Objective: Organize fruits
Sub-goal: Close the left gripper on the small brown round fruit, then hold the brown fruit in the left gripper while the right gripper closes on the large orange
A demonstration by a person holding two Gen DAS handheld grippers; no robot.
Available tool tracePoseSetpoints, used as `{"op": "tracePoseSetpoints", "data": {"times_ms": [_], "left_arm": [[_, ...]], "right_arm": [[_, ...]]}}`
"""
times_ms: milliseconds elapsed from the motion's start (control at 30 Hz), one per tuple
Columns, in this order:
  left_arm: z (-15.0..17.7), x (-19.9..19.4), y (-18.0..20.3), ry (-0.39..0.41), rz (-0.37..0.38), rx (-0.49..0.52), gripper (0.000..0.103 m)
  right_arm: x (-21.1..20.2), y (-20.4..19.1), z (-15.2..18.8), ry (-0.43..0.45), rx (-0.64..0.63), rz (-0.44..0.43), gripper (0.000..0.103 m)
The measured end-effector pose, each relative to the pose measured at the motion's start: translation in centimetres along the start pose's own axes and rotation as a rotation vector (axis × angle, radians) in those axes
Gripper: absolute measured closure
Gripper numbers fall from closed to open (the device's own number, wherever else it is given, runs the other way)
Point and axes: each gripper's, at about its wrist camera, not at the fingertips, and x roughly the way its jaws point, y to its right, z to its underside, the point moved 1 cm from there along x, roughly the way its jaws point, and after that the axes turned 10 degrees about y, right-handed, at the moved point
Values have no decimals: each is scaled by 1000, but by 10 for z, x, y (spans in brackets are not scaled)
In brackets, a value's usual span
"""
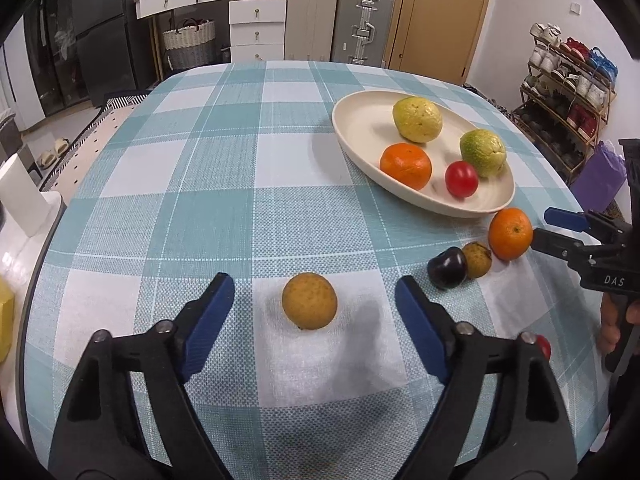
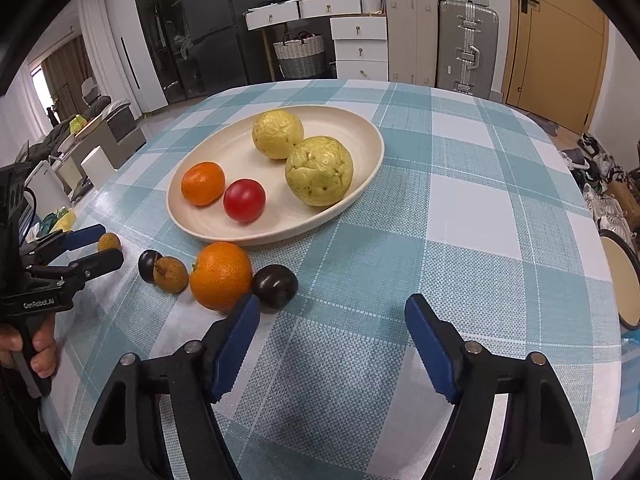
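My left claw (image 1: pixel 314 304) stands apart with nothing pinched, and the small tan fruit (image 1: pixel 309 301) sits on the counter (image 1: pixel 224 184) squarely between its two blue pads, a clear gap on each side. That is the relation my next move turns on: the fruit lies dead ahead along the claw's line, centred, near the counter's near edge. It is round, so it has no long axis to line up with; I judge that closing straight in will catch it across its middle, provided I stay low enough that the pads meet its widest part and it does not squirt forward.

My right claw (image 2: pixel 332 320) also stands apart and empty over bare cloth. The dark plum (image 2: pixel 275 286) lies just beyond its left pad, touching the big orange (image 2: pixel 220 275); a second tan fruit (image 2: pixel 171 275) and another dark plum (image 2: pixel 149 265) sit further along that row. So the right claw is nearer the plum, but it is off to one side, not between the pads.

The cream plate (image 2: pixel 280 236), toward the counter's far side, already holds two yellow-green fruits (image 2: pixel 319 171), a small orange (image 2: pixel 203 183) and a red fruit (image 2: pixel 244 200). I reckon that is where the loose ones belong.
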Motion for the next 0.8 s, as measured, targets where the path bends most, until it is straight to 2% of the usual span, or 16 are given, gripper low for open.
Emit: {"op": "tracePoseSetpoints", "data": {"times_ms": [167,233,300,533,667,800], "left_arm": [[2,-1,3,-4,9,17,36],[3,0,2,-7,16,14,42],[4,0,2,-12,25,10,53],[3,0,3,-9,39,9,78],[3,0,3,-10,48,2,79],[2,-2,3,1,55,-2,79]], "right_arm": [[1,-2,0,-4,-19,-13,33],[2,-3,0,-6,-25,-19,34],[2,-4,0,-3,-31,-25,37],[3,-10,-2,1,-58,-38,45],[3,-14,-1,-2,-81,-48,50],[5,-17,0,-10,-106,-59,50]]}}
